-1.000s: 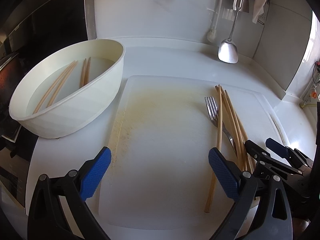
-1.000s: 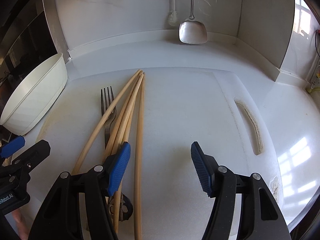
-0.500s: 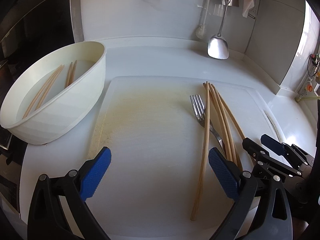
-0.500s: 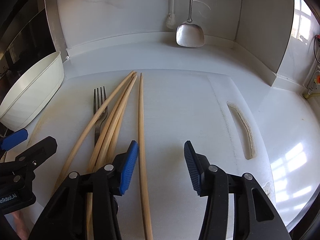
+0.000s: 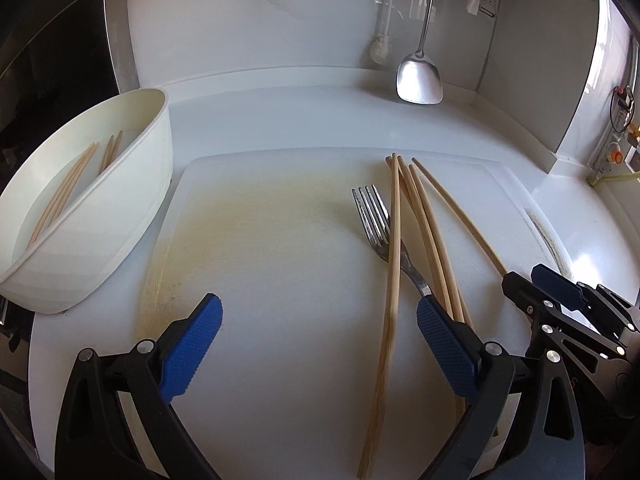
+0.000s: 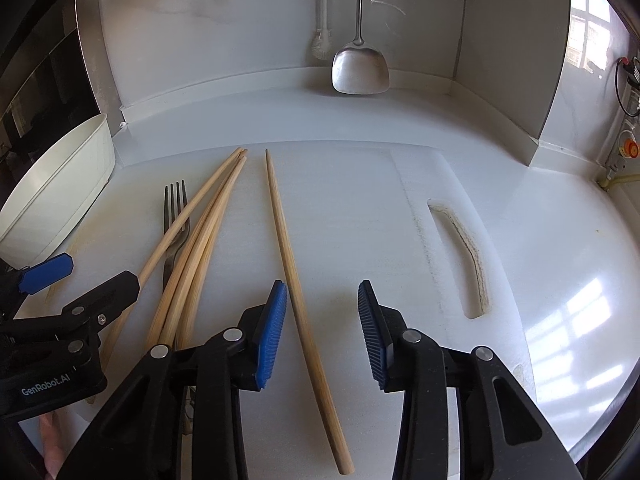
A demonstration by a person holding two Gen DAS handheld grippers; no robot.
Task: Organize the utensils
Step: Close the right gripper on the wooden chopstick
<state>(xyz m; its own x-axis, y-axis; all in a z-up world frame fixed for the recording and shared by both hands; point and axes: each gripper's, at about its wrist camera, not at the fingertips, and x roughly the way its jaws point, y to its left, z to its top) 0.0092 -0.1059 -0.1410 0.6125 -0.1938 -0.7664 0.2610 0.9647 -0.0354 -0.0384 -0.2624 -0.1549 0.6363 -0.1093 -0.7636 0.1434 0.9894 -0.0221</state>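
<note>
Several wooden chopsticks and a metal fork lie on a white cutting board. One chopstick lies apart to the right of the bundle; my right gripper is open, its jaws on either side of that chopstick's near half. My left gripper is open and empty above the board, with one chopstick lying between its jaws. A cream oval tub at the left holds several chopsticks. The fork also shows in the right wrist view.
A steel spatula hangs against the back wall, beside a white brush. The board has a handle slot on its right. A dark appliance stands behind the tub. The counter edge runs close at the right.
The right gripper has shifted right and narrowed, so the single chopstick now lies between its jaws. The left gripper has drifted right; the tub sits further left in its view.
</note>
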